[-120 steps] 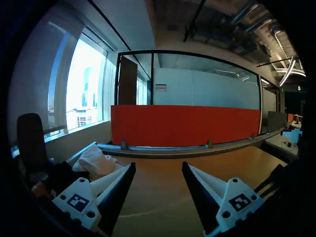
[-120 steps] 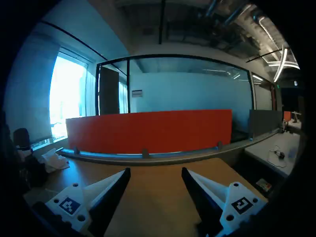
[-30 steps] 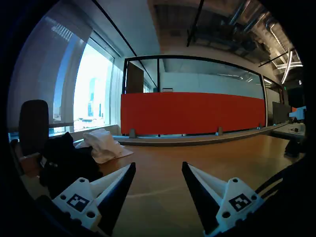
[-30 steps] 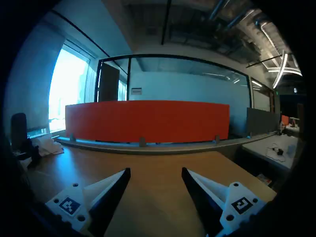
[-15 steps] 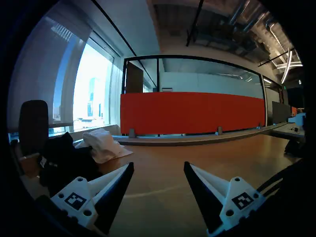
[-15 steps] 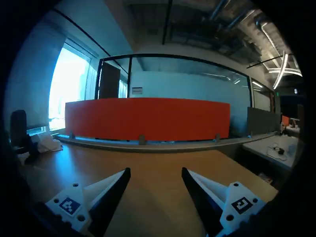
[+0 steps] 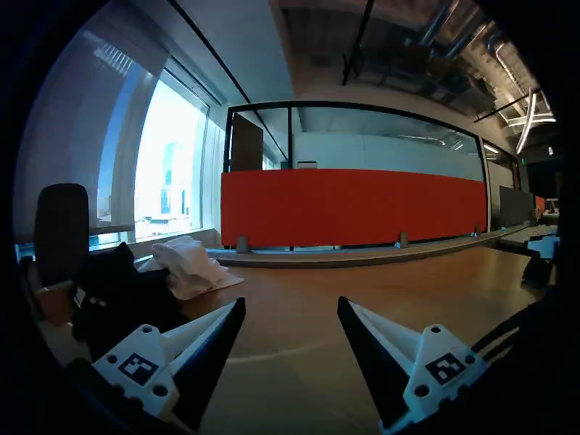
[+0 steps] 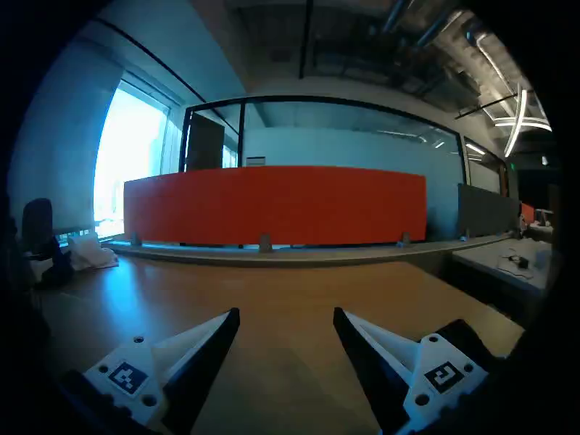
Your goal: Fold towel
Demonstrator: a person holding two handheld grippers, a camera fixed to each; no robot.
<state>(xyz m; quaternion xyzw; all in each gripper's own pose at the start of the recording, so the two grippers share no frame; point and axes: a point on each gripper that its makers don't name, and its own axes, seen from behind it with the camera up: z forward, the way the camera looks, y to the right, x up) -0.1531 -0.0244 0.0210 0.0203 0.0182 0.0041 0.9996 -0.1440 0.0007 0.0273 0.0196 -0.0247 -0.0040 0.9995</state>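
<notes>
white crumpled towel lies far left on the tan wooden bench, just beside a black lumpy bundle. left tongs and right tongs both spread, empty, well apart from it. risk: reaching left may snag the bundle, or pinch several bunched layers at once.

Wood worktop runs wide from near to far. Red screen stands along its far edge on small feet. Glass wall behind the screen. Bright window far left. Dark chair back near left, with a black bundle just beside it. Pipes and a curved light strip overhead, right. Pale second desk at right, with cables on it.
</notes>
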